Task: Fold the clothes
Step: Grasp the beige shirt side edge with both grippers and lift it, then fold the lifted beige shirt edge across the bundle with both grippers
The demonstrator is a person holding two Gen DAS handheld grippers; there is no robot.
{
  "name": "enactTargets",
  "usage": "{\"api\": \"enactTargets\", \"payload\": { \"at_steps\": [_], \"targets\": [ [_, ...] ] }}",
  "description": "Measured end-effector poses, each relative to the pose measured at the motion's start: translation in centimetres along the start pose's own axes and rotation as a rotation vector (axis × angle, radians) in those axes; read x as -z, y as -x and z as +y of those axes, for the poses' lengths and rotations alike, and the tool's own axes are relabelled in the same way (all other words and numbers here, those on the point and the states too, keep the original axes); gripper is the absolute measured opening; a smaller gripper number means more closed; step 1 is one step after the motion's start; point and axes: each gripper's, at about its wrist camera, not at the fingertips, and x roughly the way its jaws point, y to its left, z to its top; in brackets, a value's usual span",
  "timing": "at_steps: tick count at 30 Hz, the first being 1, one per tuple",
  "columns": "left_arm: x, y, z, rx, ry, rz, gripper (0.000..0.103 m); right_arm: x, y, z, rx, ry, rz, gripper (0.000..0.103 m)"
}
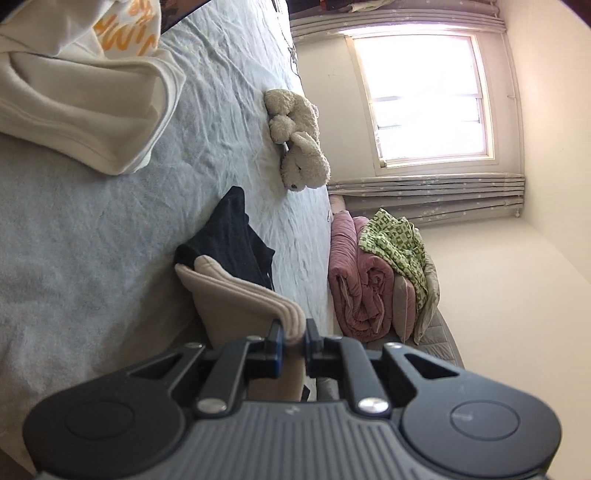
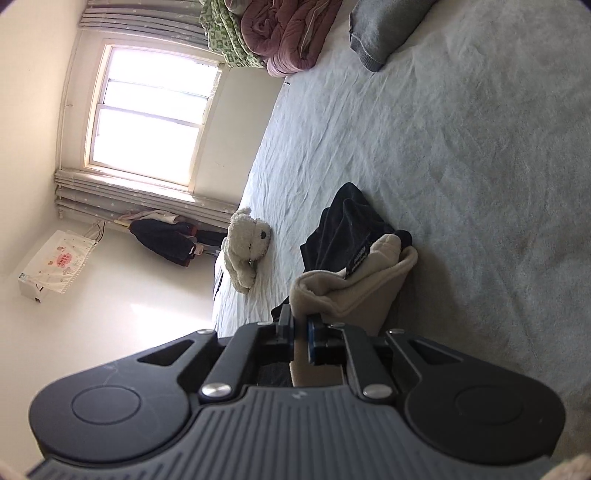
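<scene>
both grippers clamped on the same beige garment (image 1: 236, 295), one edge each: left gripper (image 1: 293, 341) pinches the thick layered hem, right gripper (image 2: 300, 338) pinches the opposite edge, cloth visibly between the pads in both wrist views. two spread grips make sense, it keeps the fabric stretched so it can be laid flat or doubled over cleanly. the garment hangs off the grippers just above the bed (image 1: 92, 221), its far end lying on a black garment (image 1: 229, 236) crumpled on the sheet. looks like the start of a fold, nothing squared up yet. a white top (image 1: 81, 99) sits well apart at the bed's far side, a grey folded piece (image 2: 384, 33) elsewhere. teddy (image 1: 299, 140) and bedding pile (image 1: 362, 273) are clear of the work area.
</scene>
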Motion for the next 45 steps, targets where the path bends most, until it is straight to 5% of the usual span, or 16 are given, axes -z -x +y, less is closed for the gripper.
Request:
{"api": "enactTargets", "payload": {
  "at_steps": [8,18,21,24,26,28,35,39,42,43,45],
  "targets": [
    [-3.9,-5.9,-1.7,-0.003,0.007,-0.09,0.01,-4.0,-5.8,1.4,-0.006,0.008,-0.065,0.011],
    [-7.3,-14.6,-0.5,-0.271,-0.226,-0.079,0.011,-7.4,-13.9,-2.2,0.126,-0.033,-0.033,0.012],
    [-7.7,-14.9,-0.4,-0.274,-0.257,-0.062,0.017,-7.7,-14.3,-2.6,0.137,0.002,-0.011,0.012],
    [-8.0,-14.1,-0.9,-0.242,-0.313,-0.066,0.044,-7.9,-13.7,-2.1,0.122,0.06,-0.002,0.018],
    [-8.2,-13.2,-1.4,-0.25,-0.359,-0.11,0.065,-7.9,-12.7,-1.4,0.117,0.117,-0.03,0.032],
    [-8.6,-12.8,-1.7,-0.254,-0.389,-0.122,0.065,-7.9,-11.8,-0.8,0.132,0.172,-0.076,0.057],
    [-8.7,-15.0,-2.6,-0.345,-0.616,-0.061,0.066,-7.2,-12.6,0.4,0.231,0.406,-0.098,0.057],
    [-7.9,-16.9,-3.0,-0.376,-0.731,-0.046,0.058,-6.7,-14.9,0.7,0.291,0.547,-0.093,0.055],
    [-7.4,-18.1,-3.3,-0.403,-0.78,-0.044,0.037,-6.3,-16.5,0.7,0.326,0.629,-0.085,0.024],
    [-7.2,-18.2,-3.4,-0.418,-0.799,-0.058,0.014,-6.0,-16.7,0.8,0.339,0.66,-0.083,0.018],
    [-6.5,-17.9,-3.8,-0.417,-0.84,-0.115,0.006,-5.0,-16.7,1.3,0.373,0.75,-0.128,0.013]
  ]
}}
